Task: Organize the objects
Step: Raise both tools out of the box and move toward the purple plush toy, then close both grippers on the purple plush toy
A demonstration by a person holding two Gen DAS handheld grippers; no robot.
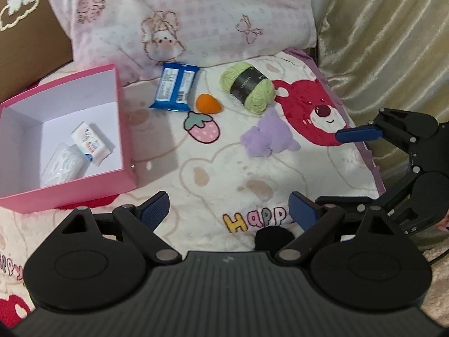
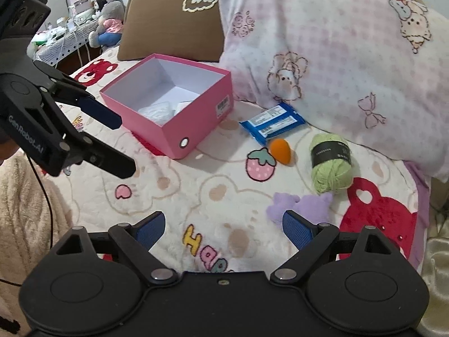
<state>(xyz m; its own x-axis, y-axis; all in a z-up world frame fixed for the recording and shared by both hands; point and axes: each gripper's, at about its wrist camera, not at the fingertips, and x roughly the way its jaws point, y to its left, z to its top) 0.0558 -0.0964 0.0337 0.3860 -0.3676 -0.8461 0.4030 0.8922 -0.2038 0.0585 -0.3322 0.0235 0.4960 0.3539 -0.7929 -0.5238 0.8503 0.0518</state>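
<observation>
Blue-padded left tongs and right tongs hang wide and empty over the bed.

Risk, as I judge it: the soft purple plush toy and round green yarn ball could squash or roll from the pads on the fleecy cartoon-print blanket; the open pink cardboard box lies leftward, pillows behind, bedroom clutter beyond.

1. One pink box on the blanket; it is the landmark below.
2. Two white packets inside the box.
3. One blue wrapped pack just right of the box.
4. One orange egg-shaped sponge beyond that pack.
5. One green yarn ball farther right.
6. One purple plush toy right of the box, nearer the camera.
7. Two pillows behind the box: one pink checked, one brown.
</observation>
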